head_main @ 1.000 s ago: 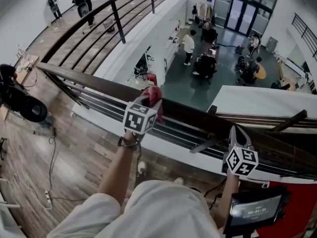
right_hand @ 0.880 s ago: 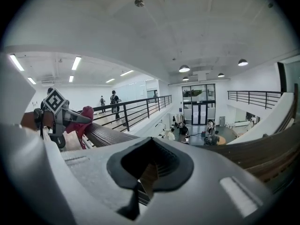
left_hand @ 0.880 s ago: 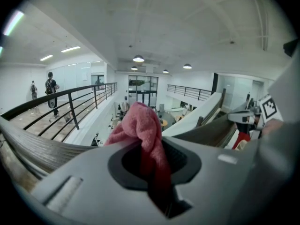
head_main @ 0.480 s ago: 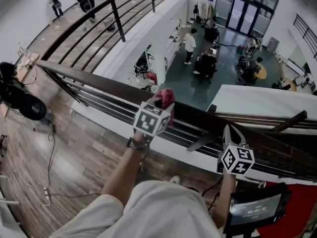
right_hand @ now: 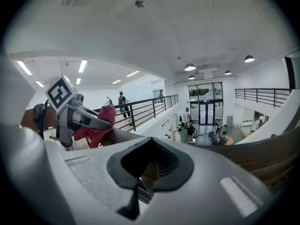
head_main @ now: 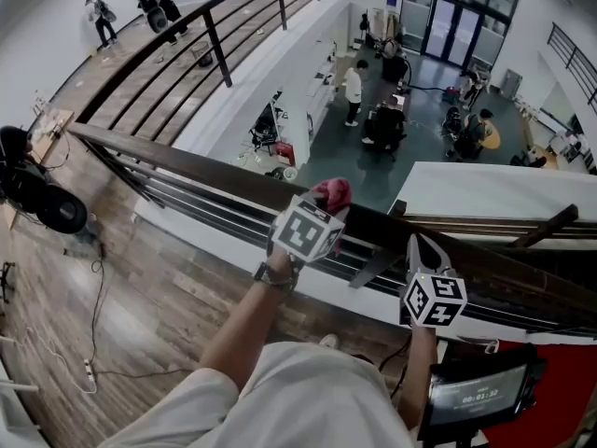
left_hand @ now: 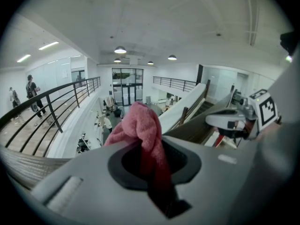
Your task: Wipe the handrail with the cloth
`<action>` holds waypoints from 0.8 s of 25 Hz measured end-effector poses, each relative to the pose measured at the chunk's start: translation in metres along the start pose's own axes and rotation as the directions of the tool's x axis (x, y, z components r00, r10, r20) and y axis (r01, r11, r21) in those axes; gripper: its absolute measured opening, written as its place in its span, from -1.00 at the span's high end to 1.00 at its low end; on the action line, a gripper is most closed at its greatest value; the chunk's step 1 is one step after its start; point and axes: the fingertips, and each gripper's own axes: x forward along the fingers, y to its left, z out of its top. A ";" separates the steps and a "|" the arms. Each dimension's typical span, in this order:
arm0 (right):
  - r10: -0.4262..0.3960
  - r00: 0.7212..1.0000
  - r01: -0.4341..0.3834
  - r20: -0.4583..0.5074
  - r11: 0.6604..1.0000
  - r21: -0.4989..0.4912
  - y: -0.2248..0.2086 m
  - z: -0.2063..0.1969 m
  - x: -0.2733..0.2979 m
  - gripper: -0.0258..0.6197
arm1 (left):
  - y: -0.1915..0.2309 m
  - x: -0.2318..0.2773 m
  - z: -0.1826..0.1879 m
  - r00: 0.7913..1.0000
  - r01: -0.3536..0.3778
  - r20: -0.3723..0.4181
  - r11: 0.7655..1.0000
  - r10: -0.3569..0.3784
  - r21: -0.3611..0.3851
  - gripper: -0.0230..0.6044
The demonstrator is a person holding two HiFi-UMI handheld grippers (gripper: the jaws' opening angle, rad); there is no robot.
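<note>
A red cloth [head_main: 334,192] is pressed on the dark wooden handrail [head_main: 187,161] that crosses the head view. My left gripper [head_main: 322,209] is shut on the cloth, its marker cube just behind. In the left gripper view the cloth [left_hand: 140,130] bulges up out of the shut jaws [left_hand: 151,165]. My right gripper [head_main: 419,247] is shut and holds nothing, its tip pointing at the handrail to the right of the cloth. The right gripper view looks along the handrail [right_hand: 262,153] and shows the left gripper [right_hand: 79,118] with the cloth [right_hand: 101,121] at the left.
Beyond the handrail is a drop to a lower floor with people and desks [head_main: 382,119]. Metal bars [head_main: 205,203] run under the rail. A second railing [head_main: 215,35] lines a walkway at the far left. A screen [head_main: 471,395] sits at the lower right, black gear [head_main: 42,194] at the left.
My left gripper has slid the cloth to the right along the handrail. The right gripper has shifted slightly left.
</note>
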 end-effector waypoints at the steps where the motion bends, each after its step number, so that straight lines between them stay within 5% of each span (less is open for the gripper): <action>1: 0.002 1.000 -0.002 0.002 1.000 -0.002 0.000 -0.001 0.000 0.92 | -0.006 0.003 0.001 1.000 0.011 -0.002 1.000 -0.011 0.004 0.71; 20: 0.040 0.999 -0.040 0.020 0.999 -0.004 0.005 0.003 -0.004 0.92 | -0.104 0.038 0.021 0.981 0.188 0.026 0.978 -0.191 0.096 0.71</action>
